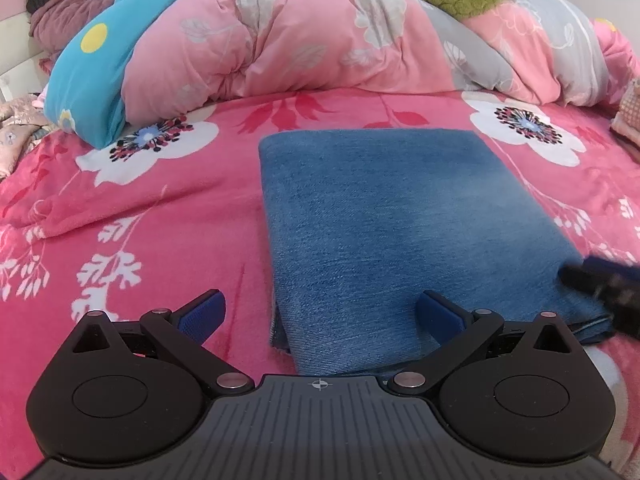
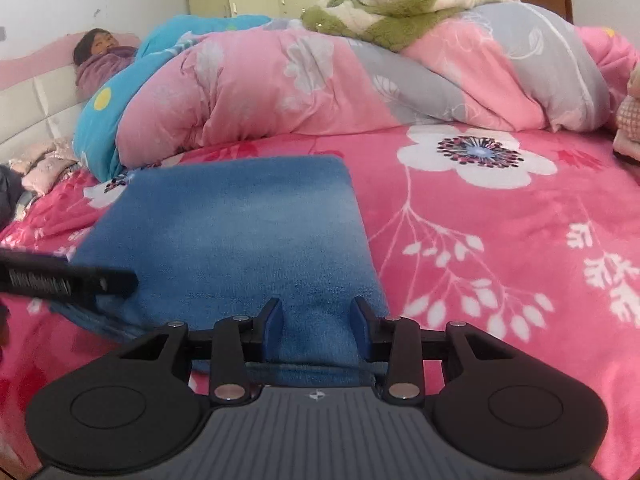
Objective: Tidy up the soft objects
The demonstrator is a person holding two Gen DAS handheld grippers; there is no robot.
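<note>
Pink floral bedspread (image 1: 168, 216) under neatly folded blue denim (image 1: 400, 220); left gripper (image 1: 320, 312) spread wide; right gripper (image 2: 316, 320) pinching denim's near edge.

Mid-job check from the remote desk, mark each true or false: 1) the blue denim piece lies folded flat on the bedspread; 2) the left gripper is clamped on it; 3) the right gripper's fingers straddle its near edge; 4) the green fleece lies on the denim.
1) The folded denim lies flat on the pink floral bedspread. True.
2) False: the left gripper is wide open, gripping nothing.
3) The right gripper has denim between its fingers at the near edge. True.
4) False: the green fleece lies on the rolled quilt behind.
</note>
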